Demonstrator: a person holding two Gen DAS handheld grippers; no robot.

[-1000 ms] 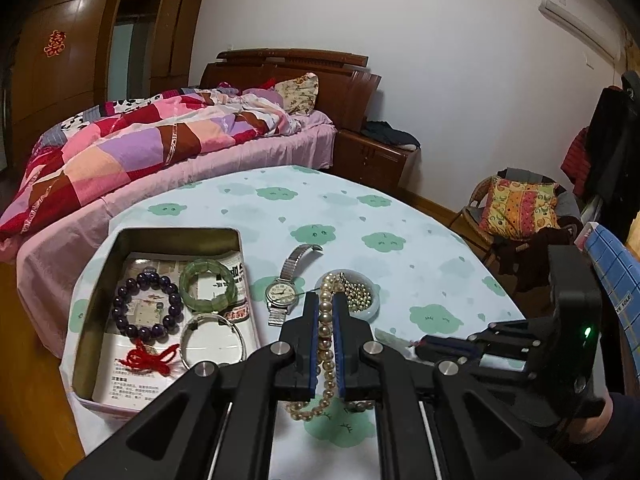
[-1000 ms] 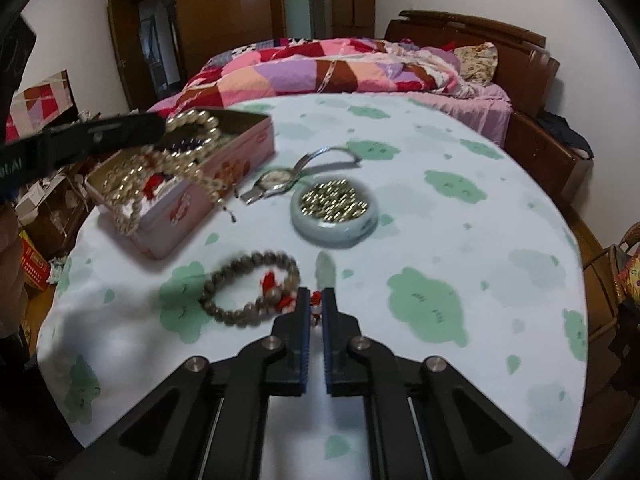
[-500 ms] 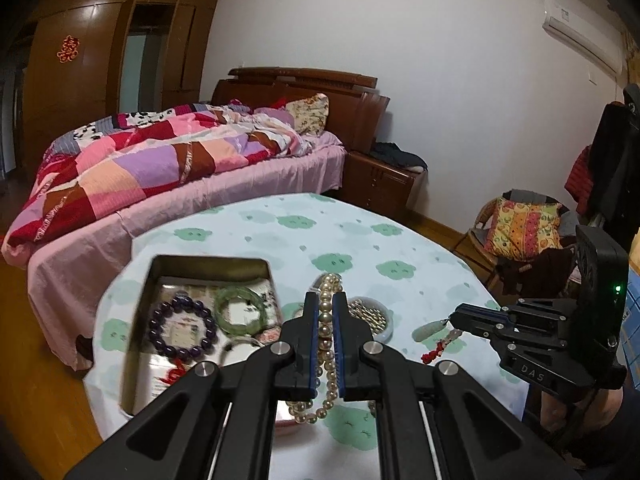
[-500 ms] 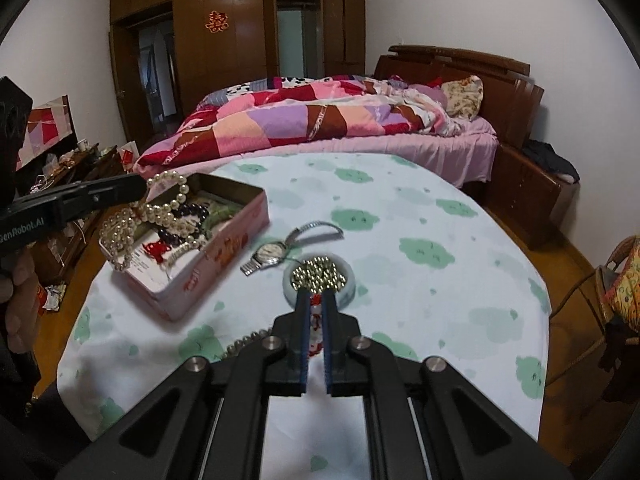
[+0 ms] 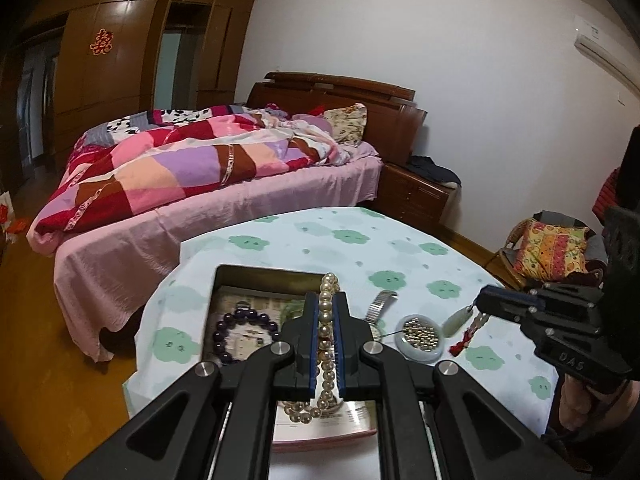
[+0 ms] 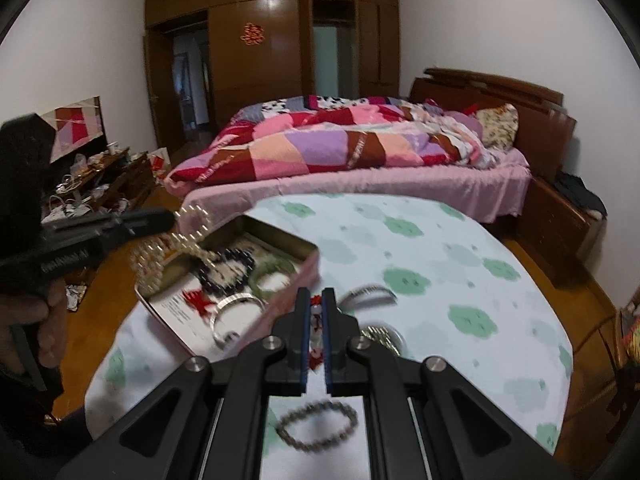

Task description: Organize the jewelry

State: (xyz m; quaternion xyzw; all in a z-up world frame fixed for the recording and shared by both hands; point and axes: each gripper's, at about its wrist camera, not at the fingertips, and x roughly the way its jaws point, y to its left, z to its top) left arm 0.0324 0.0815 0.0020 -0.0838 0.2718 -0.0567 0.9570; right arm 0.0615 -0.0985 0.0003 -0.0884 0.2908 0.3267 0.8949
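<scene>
Bedroom table; right tongs marked "DAS", red-tasselled pendant gripped.

The tablecloth is pale white with green cloud shapes. The tin has pink sides and holds a dark purple bead bracelet and a green bangle. The pearl necklace is cream. The quilt is patchwork pink, red, lilac and brown.
</scene>
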